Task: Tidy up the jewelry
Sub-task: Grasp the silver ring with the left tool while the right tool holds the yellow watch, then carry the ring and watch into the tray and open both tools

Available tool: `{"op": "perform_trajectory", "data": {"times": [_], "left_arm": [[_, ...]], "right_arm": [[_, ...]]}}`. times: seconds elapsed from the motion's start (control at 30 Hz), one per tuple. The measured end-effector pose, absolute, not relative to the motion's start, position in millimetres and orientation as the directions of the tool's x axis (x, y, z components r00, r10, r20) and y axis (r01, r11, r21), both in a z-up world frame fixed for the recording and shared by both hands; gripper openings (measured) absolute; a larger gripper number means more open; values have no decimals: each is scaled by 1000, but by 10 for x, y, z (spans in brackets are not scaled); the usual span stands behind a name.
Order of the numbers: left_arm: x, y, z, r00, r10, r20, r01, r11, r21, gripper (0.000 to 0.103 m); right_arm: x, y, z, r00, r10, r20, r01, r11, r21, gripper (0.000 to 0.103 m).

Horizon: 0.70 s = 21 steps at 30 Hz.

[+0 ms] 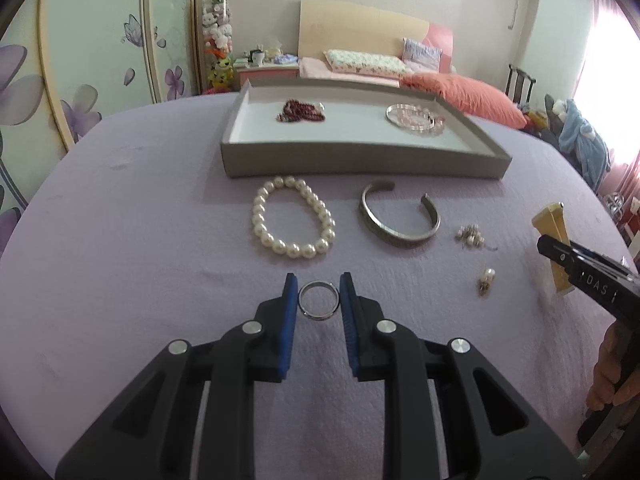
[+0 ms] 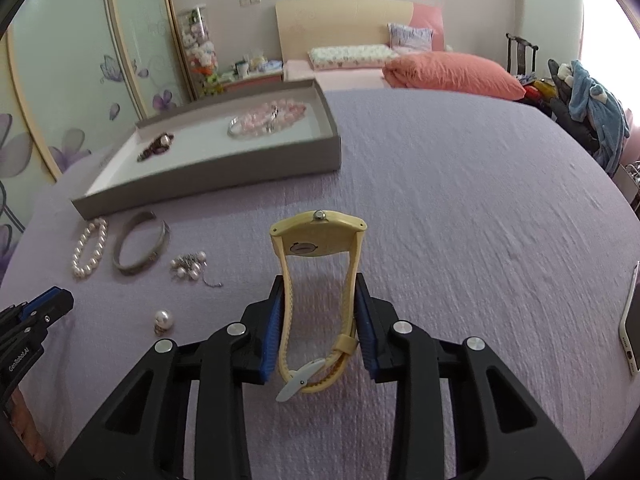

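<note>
Left gripper (image 1: 319,294): sitting low over the bedspread with its blue pads apart, a silver ring (image 1: 319,301) lying flat right between them. Looks like the pads are just about touching the ring's sides, but I honestly can't tell if they're squeezing it yet.

Right gripper (image 2: 318,312): clamping a yellow watch (image 2: 318,240) by both sides of the strap, so the watch face is sticking out forward past the fingertips and the buckle end is hanging back between the fingers.

Still lying loose: pearl bracelet (image 1: 293,222) and silver cuff (image 1: 400,218) are sitting side by side just beyond the ring, pearls on the left. A little cluster of pearl earrings (image 1: 471,235) is lying right of the cuff, and a single pearl earring (image 1: 487,280) is sitting nearer than that.

Tray (image 1: 360,162): grey shallow box sitting farther back, holding a dark red bead string (image 1: 302,111) on the left and a pink bead bracelet (image 1: 416,118) on the right.

Surface: lilac bedspread (image 2: 460,200), slightly wrinkled, with a phone (image 2: 631,320) lying at the far right edge.

Room: bedroom, with a headboard (image 1: 360,32), pillows and a coral cushion (image 1: 464,94) showing at the far end, and flower-print wardrobe doors (image 1: 80,60) running along the left.
</note>
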State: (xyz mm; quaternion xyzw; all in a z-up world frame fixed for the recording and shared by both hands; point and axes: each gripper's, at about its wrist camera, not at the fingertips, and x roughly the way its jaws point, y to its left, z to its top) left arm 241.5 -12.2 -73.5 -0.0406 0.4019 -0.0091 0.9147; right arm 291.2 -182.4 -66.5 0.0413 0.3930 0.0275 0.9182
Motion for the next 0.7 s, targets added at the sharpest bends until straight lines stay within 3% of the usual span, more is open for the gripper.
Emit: {"op": "perform_trajectory", "data": {"times": [0.7], "left_arm": [[2404,-118,-329,814,-90,-574,13,990,-137,22]], "right_arm": [[2886,-1577,-259,818,164,-552,-110,985,130,34]]}}
